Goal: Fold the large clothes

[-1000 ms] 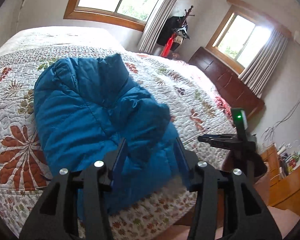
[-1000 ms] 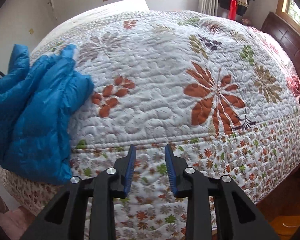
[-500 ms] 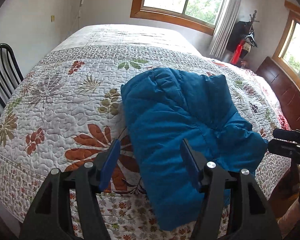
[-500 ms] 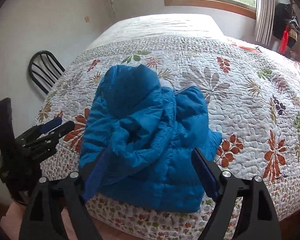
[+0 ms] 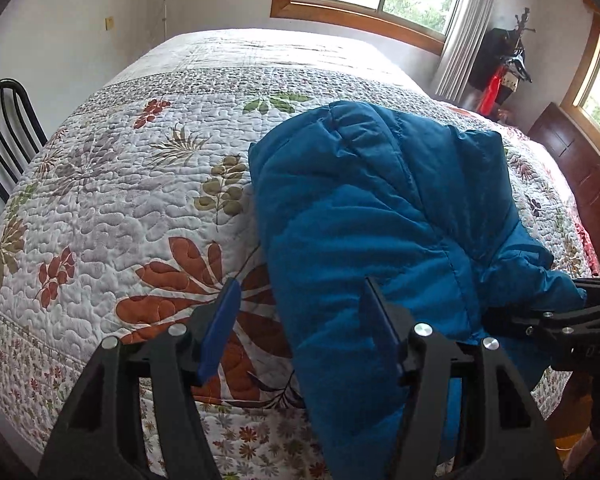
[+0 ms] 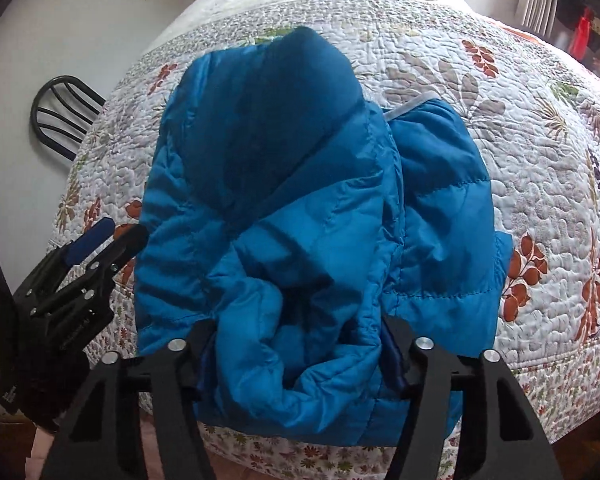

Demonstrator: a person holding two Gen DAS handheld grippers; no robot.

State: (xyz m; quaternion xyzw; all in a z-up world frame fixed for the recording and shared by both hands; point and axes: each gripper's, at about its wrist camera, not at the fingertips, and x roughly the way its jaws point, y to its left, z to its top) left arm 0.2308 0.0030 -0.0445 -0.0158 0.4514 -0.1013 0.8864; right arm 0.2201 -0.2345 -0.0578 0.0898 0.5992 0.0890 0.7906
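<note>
A blue puffer jacket (image 5: 380, 220) lies bunched on the flowered quilt (image 5: 140, 184) at the bed's near edge; it also shows in the right wrist view (image 6: 300, 200). My left gripper (image 5: 300, 328) is open over the jacket's left edge, one finger above the quilt, one above the fabric. My right gripper (image 6: 300, 356) is open with a puffy fold of the jacket's near hem between its fingers. The right gripper shows at the right of the left wrist view (image 5: 572, 312). The left gripper shows at the left of the right wrist view (image 6: 88, 256).
A black metal chair (image 5: 4, 128) stands left of the bed by the wall. A dark wooden headboard (image 5: 588, 184) is at the right. A coat stand with dark clothes (image 5: 504, 64) stands by the window curtain. The bed edge drops to the floor just below the grippers.
Both grippers have swung over to the jacket. The right gripper has opened wide and closed in on the near hem, which now sits between its fingers. The left has come nearer the jacket's left edge.
</note>
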